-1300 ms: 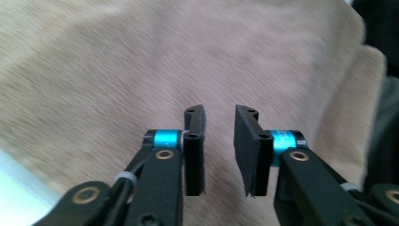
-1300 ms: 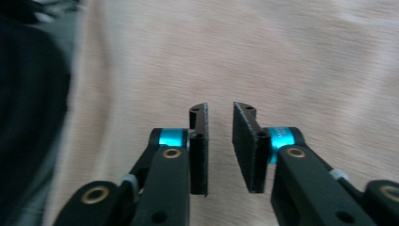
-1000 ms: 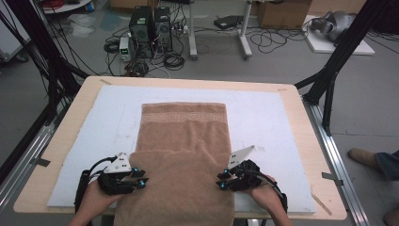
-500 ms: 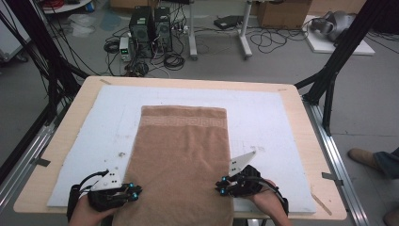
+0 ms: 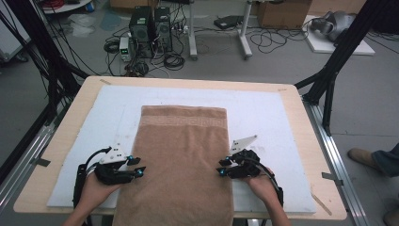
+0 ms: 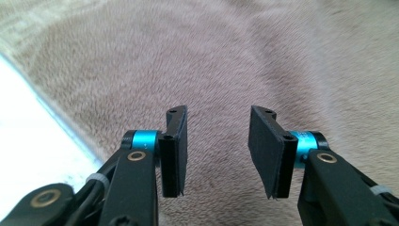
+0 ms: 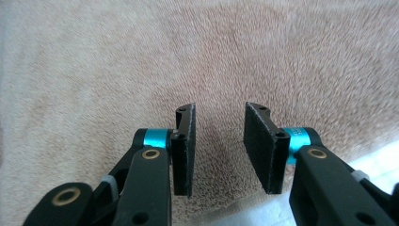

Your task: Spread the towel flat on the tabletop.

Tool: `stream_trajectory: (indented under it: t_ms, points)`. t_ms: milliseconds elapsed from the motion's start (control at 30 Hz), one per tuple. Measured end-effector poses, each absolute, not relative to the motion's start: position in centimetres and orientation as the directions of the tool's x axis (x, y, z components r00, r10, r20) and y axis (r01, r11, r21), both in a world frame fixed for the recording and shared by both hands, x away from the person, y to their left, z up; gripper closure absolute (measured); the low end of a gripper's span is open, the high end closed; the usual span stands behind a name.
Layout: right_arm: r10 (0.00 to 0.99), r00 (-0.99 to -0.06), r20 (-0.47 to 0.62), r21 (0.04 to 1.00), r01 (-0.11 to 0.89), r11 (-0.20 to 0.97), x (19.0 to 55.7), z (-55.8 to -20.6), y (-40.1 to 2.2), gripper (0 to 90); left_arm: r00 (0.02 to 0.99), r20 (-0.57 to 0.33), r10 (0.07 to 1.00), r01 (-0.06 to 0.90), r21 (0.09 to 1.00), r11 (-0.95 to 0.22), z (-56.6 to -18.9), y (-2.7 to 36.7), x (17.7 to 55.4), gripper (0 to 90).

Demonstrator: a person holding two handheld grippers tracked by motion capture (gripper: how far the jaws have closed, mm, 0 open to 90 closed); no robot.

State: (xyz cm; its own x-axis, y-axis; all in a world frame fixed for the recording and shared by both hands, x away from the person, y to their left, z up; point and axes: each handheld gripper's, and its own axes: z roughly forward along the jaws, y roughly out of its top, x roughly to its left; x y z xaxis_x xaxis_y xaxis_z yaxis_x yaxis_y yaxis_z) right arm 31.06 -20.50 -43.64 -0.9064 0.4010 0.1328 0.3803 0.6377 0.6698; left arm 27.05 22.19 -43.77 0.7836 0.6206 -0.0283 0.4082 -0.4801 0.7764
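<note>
Cable-strewn lab floor frames a wooden table where a brown towel lies lengthwise on a white mat, its near end draped over the near edge.
From the high view, the left gripper and right gripper flank the towel's long edges. In the left gripper view, the jaws have just been opening, nothing between them, over the pile. The right gripper view matches: likely readying a fold.

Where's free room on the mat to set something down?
Bare white mat right of the brown towel, and a strip to its left by the table edge. Crowded at the near edge, where each hand-held gripper flanks the towel: left, right.
</note>
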Motion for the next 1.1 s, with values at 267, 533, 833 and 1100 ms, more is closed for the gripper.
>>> stream_trajectory:
  t_ms: [267,533,833,1100]
  points:
    - [0.401,-0.906,0.136,0.678,0.38,0.629,30.5,-43.8,-21.3,62.1,0.783,-0.068,0.619,0.433,0.774,-0.462,-44.5,23.0,27.1,58.2]
    - [0.469,-0.873,0.133,0.707,0.415,0.573,31.2,-42.2,-22.0,40.4,0.762,-0.086,0.642,0.437,0.8,-0.411,-42.8,23.4,28.5,48.9]
    - [0.511,-0.849,0.137,0.762,0.42,0.493,33.6,-39.3,-22.1,28.2,0.731,-0.072,0.678,0.431,0.82,-0.377,-40.5,23.6,30.4,39.7]
    - [0.52,-0.845,0.125,0.765,0.416,0.492,35.5,-37.7,-21.1,25.3,0.73,-0.06,0.681,0.419,0.826,-0.377,-39.2,23.1,31.6,37.2]
